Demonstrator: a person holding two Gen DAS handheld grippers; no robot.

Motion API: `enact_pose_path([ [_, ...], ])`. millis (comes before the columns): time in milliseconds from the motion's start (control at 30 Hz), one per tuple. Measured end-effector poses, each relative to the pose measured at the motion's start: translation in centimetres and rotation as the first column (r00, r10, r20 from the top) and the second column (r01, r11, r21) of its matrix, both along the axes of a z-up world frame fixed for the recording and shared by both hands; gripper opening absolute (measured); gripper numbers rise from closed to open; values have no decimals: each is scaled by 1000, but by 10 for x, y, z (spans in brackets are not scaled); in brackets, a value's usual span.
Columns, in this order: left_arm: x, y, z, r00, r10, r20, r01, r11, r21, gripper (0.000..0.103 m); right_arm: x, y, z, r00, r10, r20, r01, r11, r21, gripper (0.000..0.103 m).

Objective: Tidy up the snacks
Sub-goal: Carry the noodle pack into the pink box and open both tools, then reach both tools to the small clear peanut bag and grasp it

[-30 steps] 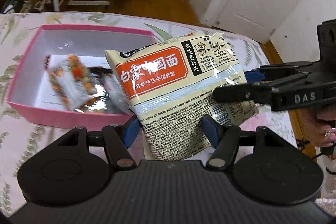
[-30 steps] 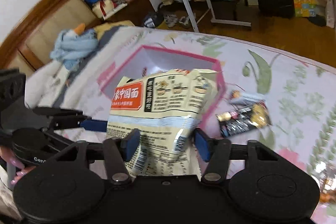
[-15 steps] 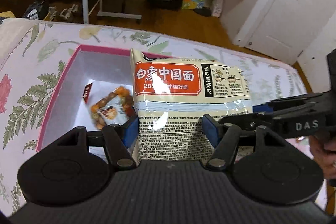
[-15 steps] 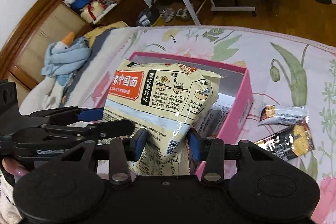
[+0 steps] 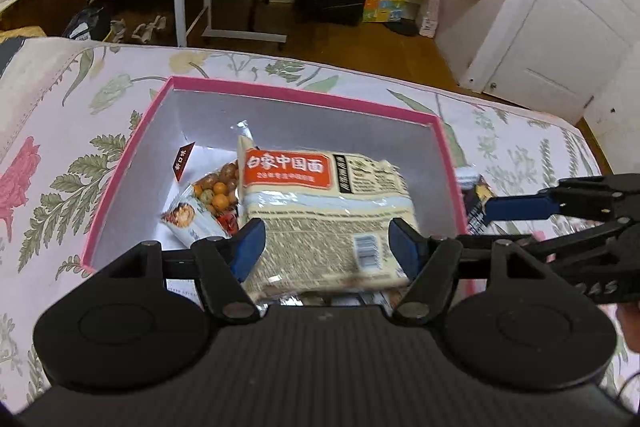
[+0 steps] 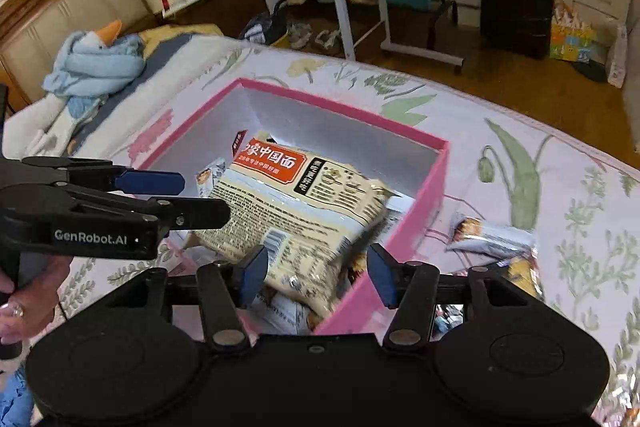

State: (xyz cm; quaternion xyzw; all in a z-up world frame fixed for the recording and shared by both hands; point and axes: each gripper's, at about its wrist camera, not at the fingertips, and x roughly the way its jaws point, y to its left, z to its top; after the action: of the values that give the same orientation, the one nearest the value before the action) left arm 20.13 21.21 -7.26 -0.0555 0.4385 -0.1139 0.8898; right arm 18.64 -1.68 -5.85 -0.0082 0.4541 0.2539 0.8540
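The noodle packet [image 5: 320, 211] is motion-blurred and hides most snacks beneath it in the pink box [image 5: 304, 95].

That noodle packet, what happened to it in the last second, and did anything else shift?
The noodle packet, held upright above the pink box by both tools, has come down into it and lies tilted on the snacks inside. The right tool and the left tool have just opened their jaws and let it go. The box and the loose packets on the bedspread have not moved.

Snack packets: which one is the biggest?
The cream noodle packet with the orange label, in the pink box; it dwarfs the small silver packet lying outside.
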Motion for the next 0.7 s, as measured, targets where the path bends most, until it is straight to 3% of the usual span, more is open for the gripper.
enact_pose_path([
  [267,-36,-26,35,997,-78,-2,78,997,17,67,-42,-54,34,997,-61,57,60,998,24,61],
  [467,-61,-59,65,987,-159,39,158,987,35,67,-65,-94,60,991,-95,98,90,995,54,62],
  [700,-80,-106,78,964,-258,62,257,966,25,67,-76,-140,67,981,-161,113,156,986,53,63],
])
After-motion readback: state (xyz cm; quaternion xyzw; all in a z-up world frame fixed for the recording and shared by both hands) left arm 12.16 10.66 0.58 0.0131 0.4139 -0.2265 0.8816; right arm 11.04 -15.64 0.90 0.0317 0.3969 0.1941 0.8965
